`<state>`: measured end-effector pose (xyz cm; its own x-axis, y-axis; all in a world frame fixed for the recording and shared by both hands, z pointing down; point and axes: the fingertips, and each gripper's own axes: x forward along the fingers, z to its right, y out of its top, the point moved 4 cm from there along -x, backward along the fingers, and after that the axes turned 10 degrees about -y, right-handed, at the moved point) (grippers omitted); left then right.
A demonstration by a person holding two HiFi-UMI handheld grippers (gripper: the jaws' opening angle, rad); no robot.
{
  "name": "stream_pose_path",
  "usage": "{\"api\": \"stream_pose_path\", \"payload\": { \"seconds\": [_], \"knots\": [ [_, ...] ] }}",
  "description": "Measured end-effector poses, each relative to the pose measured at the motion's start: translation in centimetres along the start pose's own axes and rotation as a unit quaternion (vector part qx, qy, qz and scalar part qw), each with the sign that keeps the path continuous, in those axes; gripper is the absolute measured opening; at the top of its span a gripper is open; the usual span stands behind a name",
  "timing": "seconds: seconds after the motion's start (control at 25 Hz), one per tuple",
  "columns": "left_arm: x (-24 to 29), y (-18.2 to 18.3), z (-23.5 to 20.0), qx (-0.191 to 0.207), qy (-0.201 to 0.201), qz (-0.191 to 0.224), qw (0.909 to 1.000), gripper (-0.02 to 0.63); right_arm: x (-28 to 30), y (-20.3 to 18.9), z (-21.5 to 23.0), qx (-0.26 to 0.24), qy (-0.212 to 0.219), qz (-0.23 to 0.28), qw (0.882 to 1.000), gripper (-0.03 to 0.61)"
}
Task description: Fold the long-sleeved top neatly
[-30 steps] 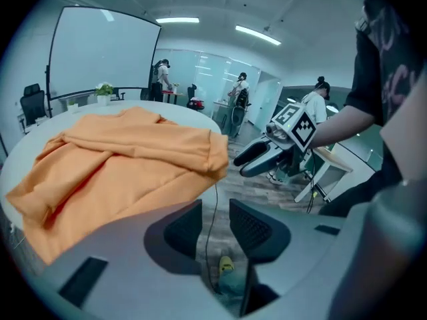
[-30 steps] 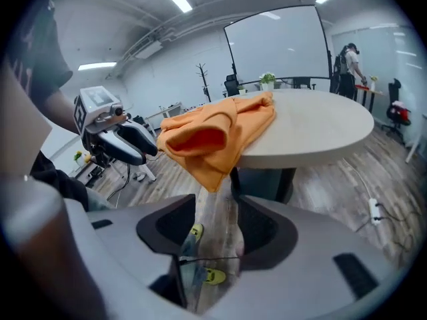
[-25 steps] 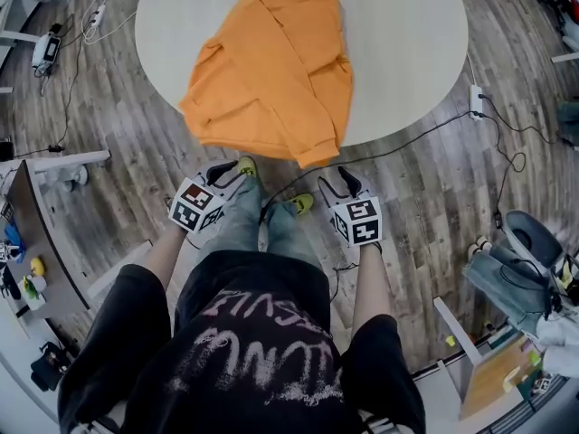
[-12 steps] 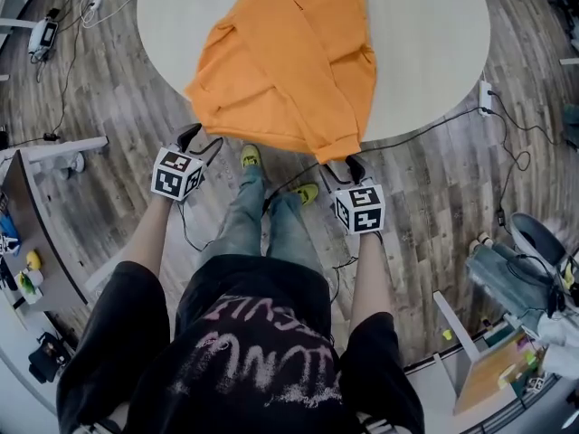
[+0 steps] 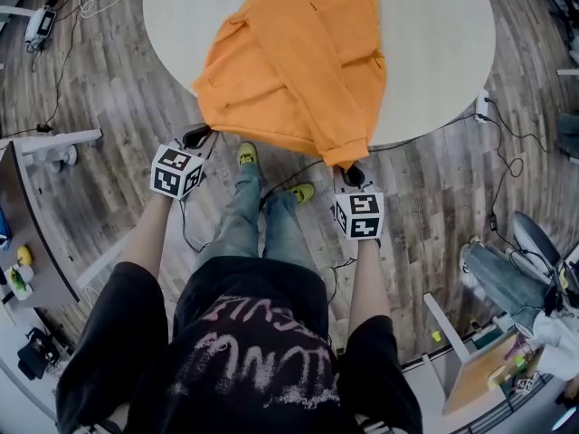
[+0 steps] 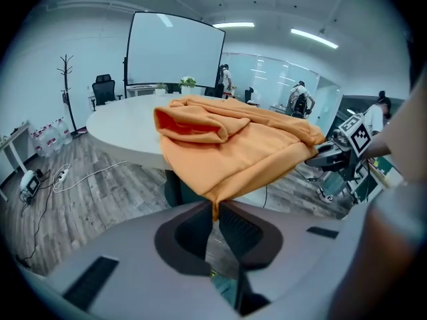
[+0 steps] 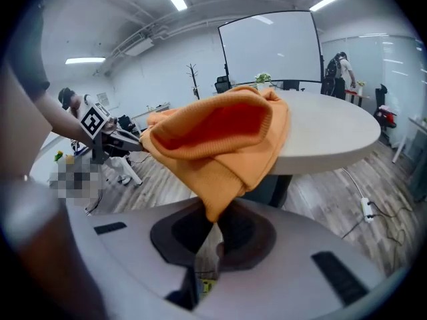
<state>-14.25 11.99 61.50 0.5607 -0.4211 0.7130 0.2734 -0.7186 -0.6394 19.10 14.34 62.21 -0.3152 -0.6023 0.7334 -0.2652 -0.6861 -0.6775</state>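
At the near edge of the table (image 5: 434,43), one hanging corner of the orange top (image 5: 298,61) is pinched tight by the left gripper (image 5: 197,137). The other corner is pinched by the right gripper (image 5: 351,175). Both pairs of jaws have just been closing on the cloth. Farther back, the rest of the top is spread on the table. Lifting and folding can likely be started now.
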Motion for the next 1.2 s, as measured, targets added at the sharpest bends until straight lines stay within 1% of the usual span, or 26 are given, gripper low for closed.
{"api": "stream_pose_path", "payload": {
  "seconds": [0.16, 0.44, 0.56, 0.68, 0.76, 0.84, 0.92, 1.04, 1.2],
  "knots": [
    [-1.6, 0.3, 0.5, 0.016, -0.019, -0.006, 0.9997, 0.034, -2.2, 0.4, -0.4, -0.031, 0.041, -0.013, 0.999, 0.018],
    [-5.9, 1.9, 2.7, 0.061, -0.054, -0.016, 0.9966, 0.032, -7.2, 1.7, -0.6, -0.028, 0.122, -0.027, 0.992, 0.012],
    [-7.3, 2.9, 4.4, 0.08, -0.079, -0.021, 0.9934, 0.032, -9.4, 2.1, -0.8, -0.026, 0.156, -0.031, 0.987, 0.012],
    [-8.4, 4.1, 6.2, 0.101, -0.105, -0.027, 0.9889, 0.032, -11.3, 2.7, -0.2, -0.012, 0.182, -0.028, 0.983, 0.012],
    [-9.0, 4.8, 6.9, 0.118, -0.112, -0.031, 0.9862, 0.032, -12.4, 3.2, 0.3, 0.0, 0.196, -0.022, 0.98, 0.012],
    [-9.7, 5.8, 7.1, 0.126, -0.116, -0.027, 0.9849, 0.032, -13.3, 4.0, 0.8, 0.01, 0.207, -0.014, 0.978, 0.012],
    [-10.4, 7.1, 7.1, 0.126, -0.124, -0.017, 0.9842, 0.032, -14.0, 5.2, 1.5, 0.023, 0.215, -0.002, 0.976, 0.012],
    [-10.9, 9.5, 7.2, 0.124, -0.136, 0.001, 0.9829, 0.032, -14.6, 7.7, 2.8, 0.057, 0.226, 0.023, 0.972, 0.012],
    [-11.0, 12.6, 6.4, 0.106, -0.147, 0.042, 0.9825, 0.032, -14.5, 10.9, 4.0, 0.098, 0.234, 0.064, 0.965, 0.012]
  ]
}}
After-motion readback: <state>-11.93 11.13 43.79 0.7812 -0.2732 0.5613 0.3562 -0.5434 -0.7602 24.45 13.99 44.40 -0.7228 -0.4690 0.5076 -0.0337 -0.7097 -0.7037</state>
